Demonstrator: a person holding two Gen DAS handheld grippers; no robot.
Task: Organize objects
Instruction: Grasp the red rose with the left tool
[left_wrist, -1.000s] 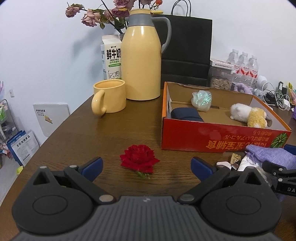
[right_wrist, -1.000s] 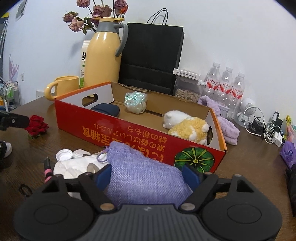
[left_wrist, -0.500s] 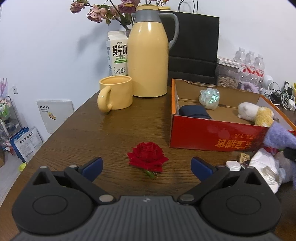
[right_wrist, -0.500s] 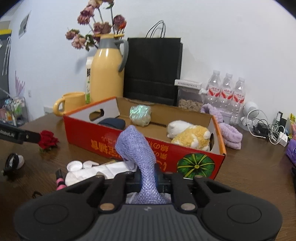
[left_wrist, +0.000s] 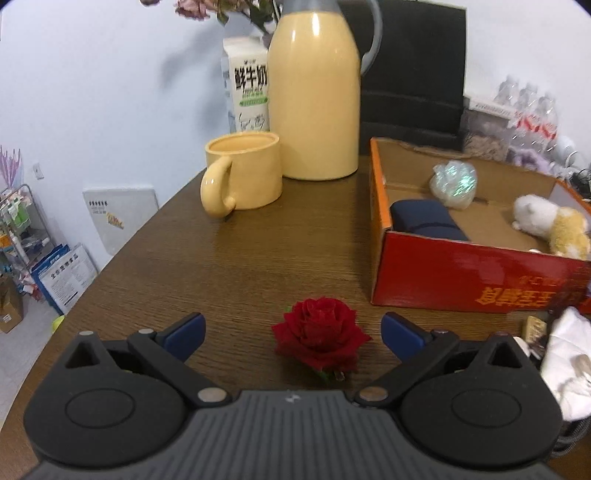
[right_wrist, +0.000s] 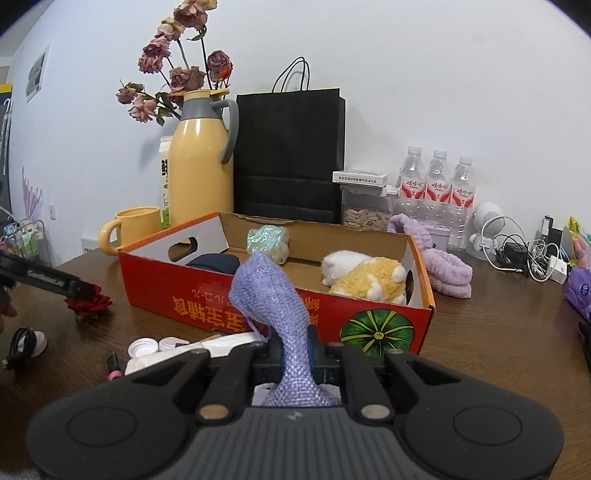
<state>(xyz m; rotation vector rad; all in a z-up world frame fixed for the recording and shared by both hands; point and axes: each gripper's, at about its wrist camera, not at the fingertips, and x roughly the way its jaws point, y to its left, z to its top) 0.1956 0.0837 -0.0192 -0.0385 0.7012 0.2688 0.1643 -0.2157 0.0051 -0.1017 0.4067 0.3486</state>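
My left gripper (left_wrist: 291, 330) is open, its blue fingertips either side of a red rose (left_wrist: 320, 338) lying on the brown table (left_wrist: 258, 251). My right gripper (right_wrist: 295, 354) is shut on a purple woven pouch (right_wrist: 271, 295), held above the table in front of the red cardboard box (right_wrist: 229, 306). The box also shows in the left wrist view (left_wrist: 461, 277) and holds a navy case (left_wrist: 424, 220), a shiny wrapped bundle (left_wrist: 453, 184) and a white-and-yellow plush toy (left_wrist: 550, 225). The rose (right_wrist: 88, 304) and the left gripper's finger (right_wrist: 48, 282) show at the left of the right wrist view.
A yellow mug (left_wrist: 242, 177), yellow thermos (left_wrist: 314, 92), milk carton (left_wrist: 245, 96) and black paper bag (right_wrist: 290, 155) stand behind. White tissue and bottle caps (right_wrist: 147, 347) lie before the box. A purple towel (right_wrist: 443, 269), water bottles (right_wrist: 436, 188) and cables (right_wrist: 524, 254) are at right.
My right gripper has risen further with the purple pouch in it. My left gripper has moved forward, so the rose lies closer between its open fingers.
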